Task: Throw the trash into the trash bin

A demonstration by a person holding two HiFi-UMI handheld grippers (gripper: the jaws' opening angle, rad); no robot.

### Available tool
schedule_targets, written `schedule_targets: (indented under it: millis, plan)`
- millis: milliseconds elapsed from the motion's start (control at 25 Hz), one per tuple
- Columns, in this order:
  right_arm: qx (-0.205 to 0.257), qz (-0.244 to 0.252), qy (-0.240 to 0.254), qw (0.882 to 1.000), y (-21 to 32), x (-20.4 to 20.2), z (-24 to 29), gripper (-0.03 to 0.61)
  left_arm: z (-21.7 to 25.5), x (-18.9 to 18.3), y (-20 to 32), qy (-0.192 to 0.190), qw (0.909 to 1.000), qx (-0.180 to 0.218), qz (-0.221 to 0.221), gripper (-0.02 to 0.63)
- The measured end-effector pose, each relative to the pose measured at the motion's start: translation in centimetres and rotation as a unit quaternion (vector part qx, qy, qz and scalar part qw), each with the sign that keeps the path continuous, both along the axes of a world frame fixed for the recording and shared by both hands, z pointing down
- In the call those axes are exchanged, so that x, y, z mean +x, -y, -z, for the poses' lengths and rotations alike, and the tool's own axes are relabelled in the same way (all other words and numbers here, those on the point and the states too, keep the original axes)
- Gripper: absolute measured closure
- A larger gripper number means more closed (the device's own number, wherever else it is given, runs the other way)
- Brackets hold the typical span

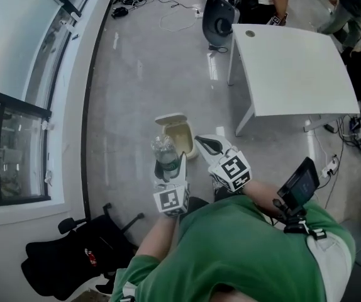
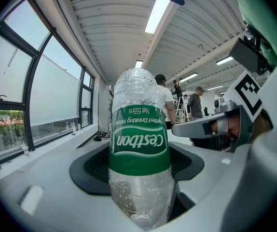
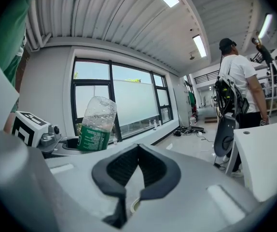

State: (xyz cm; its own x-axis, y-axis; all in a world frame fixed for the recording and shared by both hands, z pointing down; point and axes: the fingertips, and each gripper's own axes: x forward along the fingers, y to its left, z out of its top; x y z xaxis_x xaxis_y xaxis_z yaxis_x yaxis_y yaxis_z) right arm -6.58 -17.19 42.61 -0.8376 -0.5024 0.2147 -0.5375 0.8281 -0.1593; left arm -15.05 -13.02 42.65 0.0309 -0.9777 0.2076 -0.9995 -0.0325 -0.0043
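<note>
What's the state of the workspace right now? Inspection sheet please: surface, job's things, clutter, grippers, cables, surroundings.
Surface: bare grey floor.
Job's things: clear plastic bottle with a green label, gripped near its neck end; small trash bin on the floor, lid open.
Clutter: nothing seen.
Grippers: left gripper shut on the bottle; right gripper shut, empty.
Cables: loose floor cables at the far end, more right of the table.
Surroundings: white table, black chair, windows, people beyond.
</note>
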Motion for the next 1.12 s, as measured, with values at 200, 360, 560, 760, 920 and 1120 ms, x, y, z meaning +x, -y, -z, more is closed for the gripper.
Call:
schedule_targets:
  millis: [200,360,560,760,920,1120]
  plan:
    - [-0.017,0.004,-0.007,1.000,2.2,-0.7,-1.8,0.575,-2.0,-1.1,1.4,0.013,0.9998,-0.013,0.003,0.275]
    - [-0.027,0.002,-0.017,0.999,3.5,-1.5,-3.3,0.575,-3.7,-1.9,2.6,0.011,0.9995,-0.028,0.000,0.275]
    - [-0.034,-0.010,-0.038,0.999,4.8,-3.0,-4.9,0.575,-4.6,-3.2,4.6,0.016,0.9991,-0.034,-0.019,0.275]
    - [-0.038,-0.023,-0.063,0.997,6.5,-4.5,-6.6,0.575,-7.3,-4.7,6.1,0.020,0.9974,-0.053,-0.046,0.275]
    - [-0.049,-0.028,-0.078,0.995,7.3,-6.3,-8.5,0.575,-10.1,-6.5,6.8,0.022,0.9953,-0.069,-0.063,0.275]
    - [-0.063,-0.021,-0.097,0.993,8.2,-7.9,-11.8,0.575,-13.6,-7.6,8.0,0.025,0.9923,-0.097,-0.072,0.275]
